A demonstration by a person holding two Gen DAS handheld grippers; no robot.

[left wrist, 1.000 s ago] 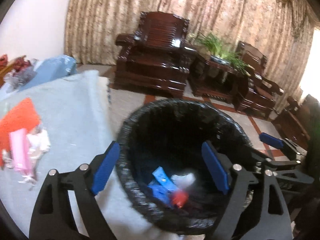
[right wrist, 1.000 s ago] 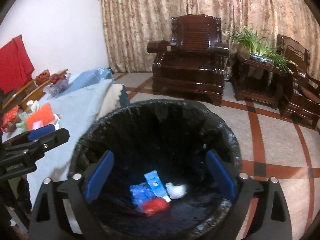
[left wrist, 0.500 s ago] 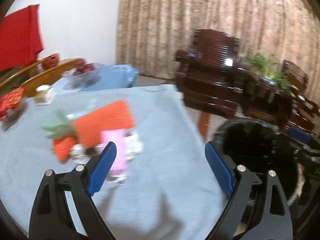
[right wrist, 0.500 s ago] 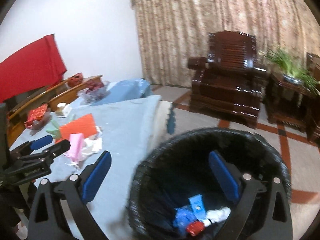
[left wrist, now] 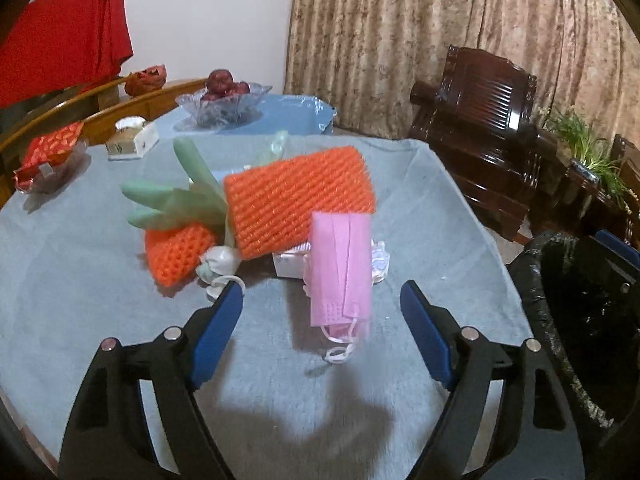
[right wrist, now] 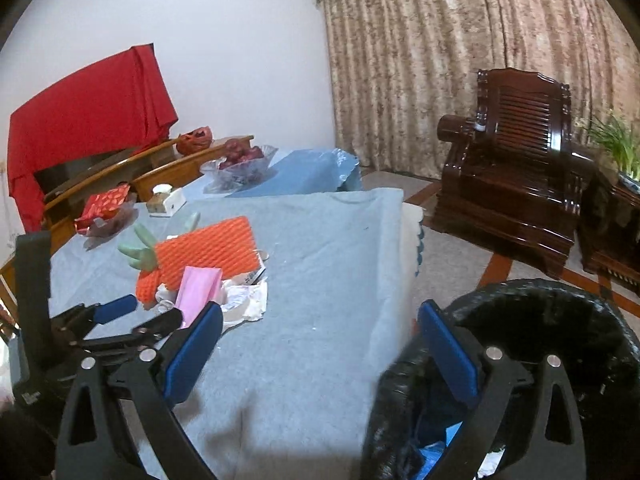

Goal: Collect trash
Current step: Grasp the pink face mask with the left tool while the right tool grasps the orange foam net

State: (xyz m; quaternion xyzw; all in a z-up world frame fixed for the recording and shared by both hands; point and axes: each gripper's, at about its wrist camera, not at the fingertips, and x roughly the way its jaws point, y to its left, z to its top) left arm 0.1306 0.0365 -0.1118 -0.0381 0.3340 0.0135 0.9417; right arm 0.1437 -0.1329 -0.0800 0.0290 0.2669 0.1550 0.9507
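A pile of trash lies on the blue-grey tablecloth (left wrist: 100,280): a pink face mask (left wrist: 340,268), orange foam netting (left wrist: 296,204), a green glove (left wrist: 176,200) and crumpled white paper (right wrist: 244,300). My left gripper (left wrist: 320,328) is open and empty, just in front of the pink mask; it also shows in the right wrist view (right wrist: 136,316). My right gripper (right wrist: 320,352) is open and empty, between the table edge and the black-lined trash bin (right wrist: 560,320). Blue scraps (right wrist: 436,452) lie in the bin.
A glass bowl of red fruit (left wrist: 224,100), a small white box (left wrist: 132,140) and a red packet in a dish (left wrist: 48,156) sit at the table's far side. Dark wooden armchairs (right wrist: 516,184) and a plant (left wrist: 588,148) stand by the curtain.
Both grippers have swung left, away from the bin and toward the table. The left gripper has come up close to the pink mask. Both stayed open.
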